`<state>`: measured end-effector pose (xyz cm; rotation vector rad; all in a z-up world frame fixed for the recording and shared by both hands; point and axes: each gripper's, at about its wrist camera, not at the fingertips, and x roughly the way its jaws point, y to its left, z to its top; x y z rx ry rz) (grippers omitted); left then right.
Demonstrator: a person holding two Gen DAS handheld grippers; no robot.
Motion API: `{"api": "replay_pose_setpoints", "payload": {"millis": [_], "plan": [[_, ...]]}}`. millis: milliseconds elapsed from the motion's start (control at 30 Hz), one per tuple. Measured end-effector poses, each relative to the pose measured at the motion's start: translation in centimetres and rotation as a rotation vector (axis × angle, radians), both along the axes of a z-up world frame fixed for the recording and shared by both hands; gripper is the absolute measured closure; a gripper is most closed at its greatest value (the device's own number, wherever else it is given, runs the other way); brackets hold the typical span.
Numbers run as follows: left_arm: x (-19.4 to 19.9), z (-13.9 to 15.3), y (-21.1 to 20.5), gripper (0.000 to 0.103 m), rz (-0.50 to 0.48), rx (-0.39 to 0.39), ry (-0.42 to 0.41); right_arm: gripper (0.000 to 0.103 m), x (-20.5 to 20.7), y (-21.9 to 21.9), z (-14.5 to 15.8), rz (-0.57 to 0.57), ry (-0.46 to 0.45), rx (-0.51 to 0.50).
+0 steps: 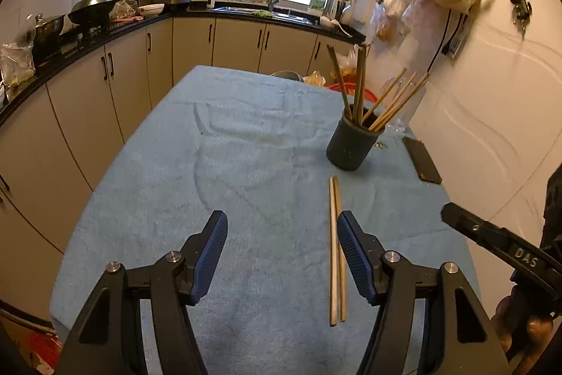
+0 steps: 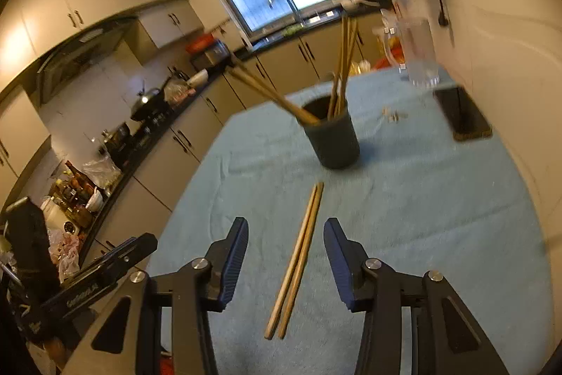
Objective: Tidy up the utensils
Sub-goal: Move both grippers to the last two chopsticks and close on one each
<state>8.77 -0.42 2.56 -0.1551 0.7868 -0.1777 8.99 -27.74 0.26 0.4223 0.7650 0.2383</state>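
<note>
A pair of wooden chopsticks (image 1: 335, 252) lies side by side on the blue cloth (image 1: 246, 146), pointing toward a dark round holder (image 1: 351, 143) with several chopsticks standing in it. My left gripper (image 1: 282, 231) is open over bare cloth; the pair lies just inside its right finger, untouched. In the right wrist view the same pair (image 2: 298, 255) lies between the fingers of my right gripper (image 2: 286, 234), which is open and above it, clear of both sticks. The holder (image 2: 333, 139) stands beyond the pair's far tips.
A dark phone (image 1: 421, 160) lies flat near the wall, right of the holder. A clear glass (image 2: 423, 58) stands at the table's far right. Kitchen cabinets (image 1: 105, 94) run along the left. The other gripper's body (image 1: 498, 241) shows at the right edge.
</note>
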Motion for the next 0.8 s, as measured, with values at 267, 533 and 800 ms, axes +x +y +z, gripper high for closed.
{"api": "replay_pose_setpoints", "payload": {"millis": [267, 533, 800], "plan": [[1.7, -1.6, 0.0, 0.037, 0.003, 0.013, 0.037, 0.061, 2.5, 1.7, -3.0, 0.031, 0.099, -0.050], [5.2, -3.8, -0.3, 0.037, 0.004, 0.023, 0.091, 0.068, 7.7, 3.1, -5.7, 0.067, 0.193, -0.096], [7.8, -5.8, -0.5, 0.037, -0.004, 0.025, 0.138, 0.073, 13.8, 3.9, -9.3, 0.092, 0.283, -0.130]]}}
